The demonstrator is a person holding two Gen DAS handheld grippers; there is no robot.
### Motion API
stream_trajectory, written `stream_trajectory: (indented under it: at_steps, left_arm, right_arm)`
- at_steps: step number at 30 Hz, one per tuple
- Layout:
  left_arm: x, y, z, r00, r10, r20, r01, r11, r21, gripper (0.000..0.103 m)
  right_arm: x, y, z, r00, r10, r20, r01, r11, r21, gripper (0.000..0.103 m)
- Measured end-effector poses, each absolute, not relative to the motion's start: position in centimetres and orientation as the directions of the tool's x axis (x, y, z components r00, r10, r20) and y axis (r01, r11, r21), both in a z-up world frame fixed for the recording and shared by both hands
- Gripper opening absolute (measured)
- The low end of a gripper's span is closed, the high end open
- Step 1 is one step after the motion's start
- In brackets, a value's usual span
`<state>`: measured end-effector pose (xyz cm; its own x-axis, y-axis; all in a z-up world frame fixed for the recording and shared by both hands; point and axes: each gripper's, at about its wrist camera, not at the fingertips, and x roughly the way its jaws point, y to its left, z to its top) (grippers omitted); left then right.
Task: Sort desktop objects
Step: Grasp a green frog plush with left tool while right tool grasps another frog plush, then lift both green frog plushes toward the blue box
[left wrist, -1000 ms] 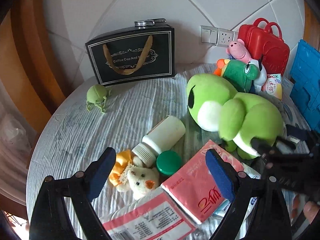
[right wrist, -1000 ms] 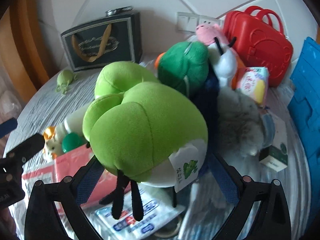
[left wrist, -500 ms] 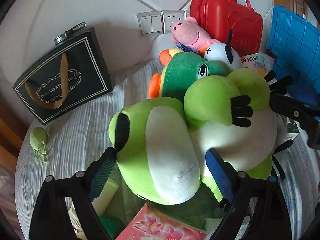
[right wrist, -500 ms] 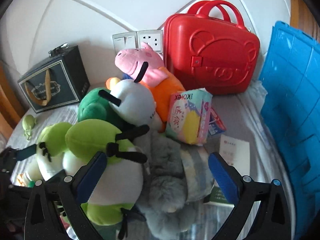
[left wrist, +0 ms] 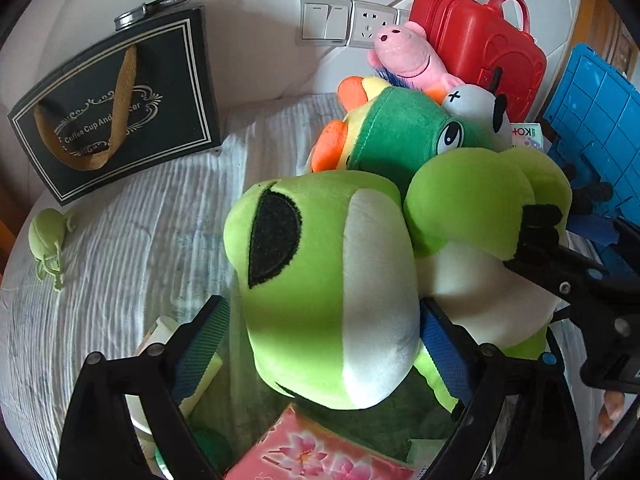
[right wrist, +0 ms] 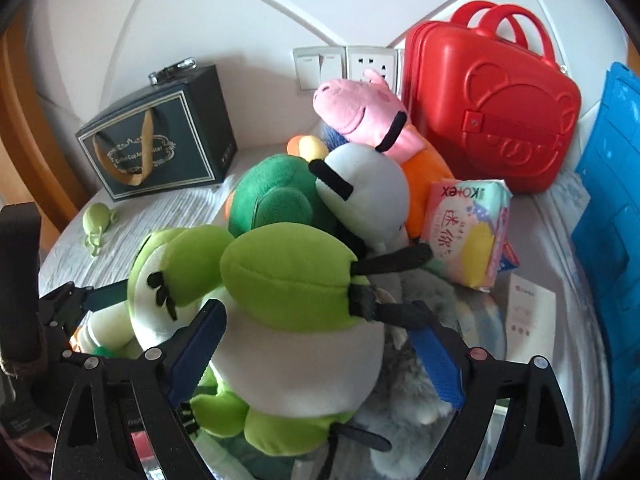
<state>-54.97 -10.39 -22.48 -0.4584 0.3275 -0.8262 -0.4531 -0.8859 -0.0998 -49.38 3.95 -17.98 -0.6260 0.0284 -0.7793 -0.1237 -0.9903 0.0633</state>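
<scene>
A big lime-green frog plush (left wrist: 332, 280) lies between both grippers. My left gripper (left wrist: 320, 344) has its blue pads around the frog's head, wide apart. My right gripper (right wrist: 316, 356) straddles the frog's white belly (right wrist: 296, 360), with both pads at its sides. The frog leans against a pile of plush toys: a dark green duck (left wrist: 400, 136), a pink pig (right wrist: 356, 104) and a white toy (right wrist: 364, 196). The right gripper's black arm also shows in the left wrist view (left wrist: 580, 288).
A black gift bag (left wrist: 116, 108) stands at the back left, a red case (right wrist: 492, 104) at the back right, a blue crate (right wrist: 616, 240) on the right. A small green bug toy (left wrist: 48, 240), a pink tissue pack (left wrist: 312, 452), a Kotex pack (right wrist: 468, 232) and a white bottle (left wrist: 160, 344) lie around.
Both grippers moved in on the frog plush. It was turned and pushed from the table's middle toward the plush pile at the back right.
</scene>
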Motion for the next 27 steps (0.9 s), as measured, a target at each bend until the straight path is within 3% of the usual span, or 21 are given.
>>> stream_trajectory:
  at_steps: [2, 4, 5, 8, 27]
  left_arm:
    - [-55.4, -10.3, -22.9, -0.446, 0.346, -0.826, -0.452, -0.883, -0.126, 0.096]
    - [-55.5, -10.3, -23.3, -0.426, 0.378, -0.822, -0.459, -0.873, -0.163, 0.089]
    - [-55.2, -10.3, -23.2, -0.426, 0.396, -0.814, -0.467, -0.866, -0.177, 0.077]
    - [-53.8, -10.1, -22.2, -0.475, 0.375, -0.796, -0.482, -0.868, -0.121, 0.065]
    - [-36.1, -9.8, -4.7, -0.696, 0.433, -0.573, -0.479, -0.874, -0.079, 0.063]
  right_arm:
    - [-50.1, 4.3, -18.8, -0.615, 0.011, -0.789, -0.123, -0.989, 0.082, 0.103]
    - [-51.1, 4.4, -20.1, -0.586, -0.049, -0.809, -0.099, -0.986, 0.131, 0.103]
    - [-51.4, 4.4, -20.6, -0.571, -0.067, -0.818, -0.092, -0.985, 0.145, 0.096]
    - [-50.6, 3.7, -19.8, -0.595, -0.037, -0.803, -0.091, -0.989, 0.113, 0.08]
    - [-33.3, 4.7, -2.6, -0.808, -0.057, -0.587, -0.01, -0.994, 0.11, 0.078]
